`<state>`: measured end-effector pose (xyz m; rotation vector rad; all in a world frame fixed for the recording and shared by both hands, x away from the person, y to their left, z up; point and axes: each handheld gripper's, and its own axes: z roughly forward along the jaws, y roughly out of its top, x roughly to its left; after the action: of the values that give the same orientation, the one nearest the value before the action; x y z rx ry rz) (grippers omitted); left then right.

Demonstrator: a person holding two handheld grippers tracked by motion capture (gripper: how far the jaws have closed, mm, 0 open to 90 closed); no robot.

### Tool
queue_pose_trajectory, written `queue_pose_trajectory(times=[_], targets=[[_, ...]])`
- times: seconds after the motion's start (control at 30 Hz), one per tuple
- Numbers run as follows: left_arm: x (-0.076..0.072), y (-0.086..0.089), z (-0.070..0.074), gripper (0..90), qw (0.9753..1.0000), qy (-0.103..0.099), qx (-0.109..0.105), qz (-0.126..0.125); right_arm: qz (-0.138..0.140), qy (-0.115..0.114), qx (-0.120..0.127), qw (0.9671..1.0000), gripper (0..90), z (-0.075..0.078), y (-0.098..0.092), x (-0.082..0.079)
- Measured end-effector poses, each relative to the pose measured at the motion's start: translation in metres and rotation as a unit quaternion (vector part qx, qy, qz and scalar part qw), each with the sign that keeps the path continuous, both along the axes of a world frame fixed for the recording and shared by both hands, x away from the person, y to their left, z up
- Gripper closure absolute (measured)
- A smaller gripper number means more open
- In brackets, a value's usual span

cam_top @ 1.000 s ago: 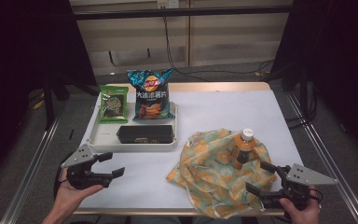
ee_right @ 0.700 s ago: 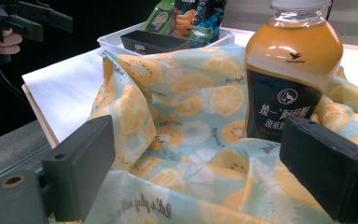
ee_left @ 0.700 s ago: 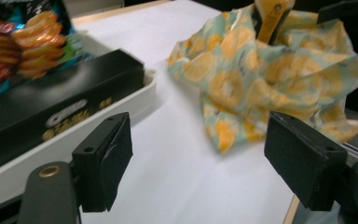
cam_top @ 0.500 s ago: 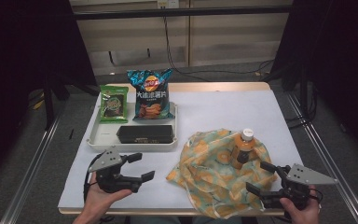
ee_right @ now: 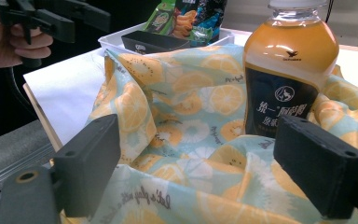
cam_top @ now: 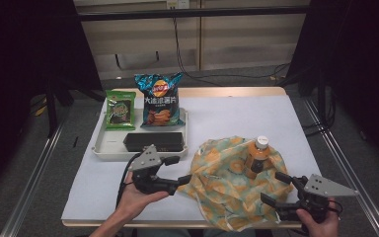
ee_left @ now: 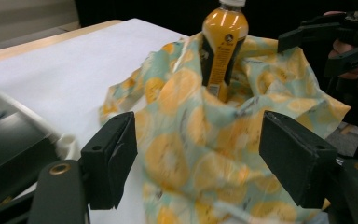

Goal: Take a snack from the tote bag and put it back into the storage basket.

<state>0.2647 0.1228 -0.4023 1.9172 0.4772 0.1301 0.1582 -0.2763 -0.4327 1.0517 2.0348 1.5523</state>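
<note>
At the far left of the table, a white tray (cam_top: 109,148) is seen holding a green snack packet (cam_top: 119,109), a blue crisp bag (cam_top: 160,100) and a black box (cam_top: 154,142); none of these is involved in the step in hand. Just right of the tray, the left gripper (cam_top: 183,178) is held with its jaws wide apart and nothing between them, its tips at the left edge of the lemon-print cloth bag (cam_top: 227,185). In the left gripper view the bag's near rim (ee_left: 186,140) is framed between the jaws, so a clean pinch of a single fold seems within reach.

The bag lies crumpled at the front middle of the table, with an orange drink bottle (cam_top: 257,157) standing upright in it. A low, gentle grip on the cloth is advised, since a hard tug could probably tip the bottle.

At the right, the right gripper (cam_top: 276,190) is likewise spread wide and empty at the bag's right front edge. Both rims would best be taken together and lifted evenly, so that the bottle is kept centred.
</note>
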Motion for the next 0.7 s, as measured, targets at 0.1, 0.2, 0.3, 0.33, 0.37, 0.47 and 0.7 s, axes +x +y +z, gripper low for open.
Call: queue_pose_trajectory(times=[0.1, 0.2, 0.3, 0.33, 0.37, 0.47, 0.7], targets=[[0.006, -0.021, 0.000, 27.4, 0.9998, 0.009, 0.004, -0.018, 0.004, 0.000, -0.003, 1.0000, 16.0, 0.000, -0.001, -0.001], [0.011, -0.038, 0.000, 27.4, 0.9997, 0.012, 0.002, -0.021, 0.005, -0.002, -0.006, 1.0000, 18.6, -0.001, -0.002, -0.003], [0.015, -0.053, 0.001, 27.2, 0.9994, 0.009, -0.002, -0.032, 0.001, -0.003, -0.006, 1.0000, 18.7, -0.001, -0.004, -0.005], [0.016, -0.059, 0.002, 26.8, 0.9992, 0.007, 0.001, -0.038, 0.000, -0.002, -0.006, 1.0000, 18.7, -0.001, -0.004, -0.005], [0.017, -0.063, 0.002, 26.7, 0.9990, 0.006, -0.003, -0.043, 0.000, -0.003, -0.007, 1.0000, 18.7, -0.001, -0.004, -0.004], [0.022, -0.075, 0.002, 26.7, 0.9988, 0.014, -0.008, -0.045, 0.000, -0.002, -0.010, 0.9999, 18.7, -0.002, -0.003, -0.004], [0.038, -0.102, 0.008, 26.8, 0.9985, 0.021, -0.006, -0.050, 0.000, 0.002, -0.011, 0.9999, 16.6, -0.003, -0.002, -0.005]])
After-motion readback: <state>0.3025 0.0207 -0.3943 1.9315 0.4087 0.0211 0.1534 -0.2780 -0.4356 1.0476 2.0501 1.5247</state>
